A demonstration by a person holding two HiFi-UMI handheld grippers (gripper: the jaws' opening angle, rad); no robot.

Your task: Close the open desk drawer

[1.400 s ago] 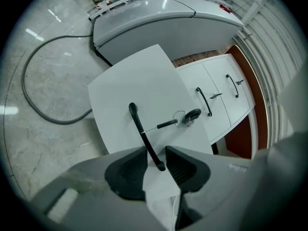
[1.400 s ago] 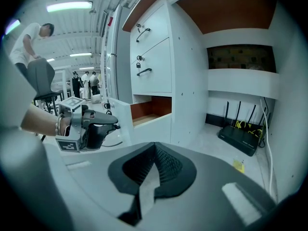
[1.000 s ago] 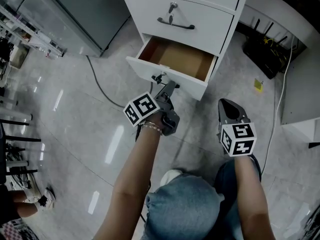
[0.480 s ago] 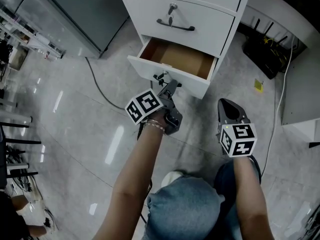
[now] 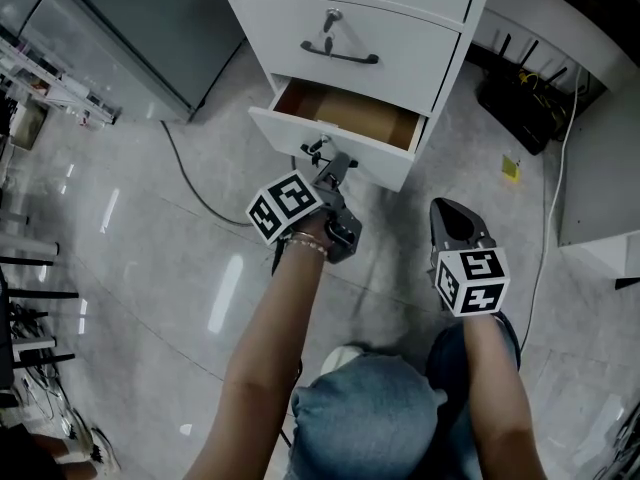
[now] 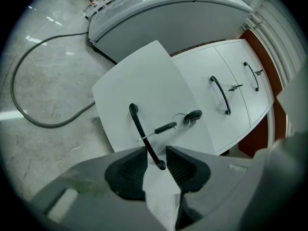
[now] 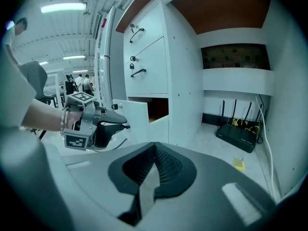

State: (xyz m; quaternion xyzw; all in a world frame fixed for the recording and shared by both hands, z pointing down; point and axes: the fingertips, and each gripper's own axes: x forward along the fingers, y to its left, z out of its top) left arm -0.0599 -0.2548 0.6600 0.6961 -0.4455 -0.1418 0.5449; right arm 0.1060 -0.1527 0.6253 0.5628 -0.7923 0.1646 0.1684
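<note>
Drawer [image 5: 372, 164] part open at cabinet [image 5: 400, 53] bottom. Left claw [image 6: 156, 149] spread around handle [image 6: 140, 129], pads apparently not pressing. Right claw [image 7: 154, 147] closed, empty, well apart. Risk: off-centre push could skew drawer; claw could slip and snag dangling key [image 6: 166, 127].

Left gripper [image 5: 336, 165] sits before the drawer [image 5: 380, 165] (router [image 5: 520, 96] stands further right).

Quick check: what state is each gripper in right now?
Left gripper: open, with the drawer handle between its jaws but not clamped.
Right gripper: closed, holding nothing.
</note>
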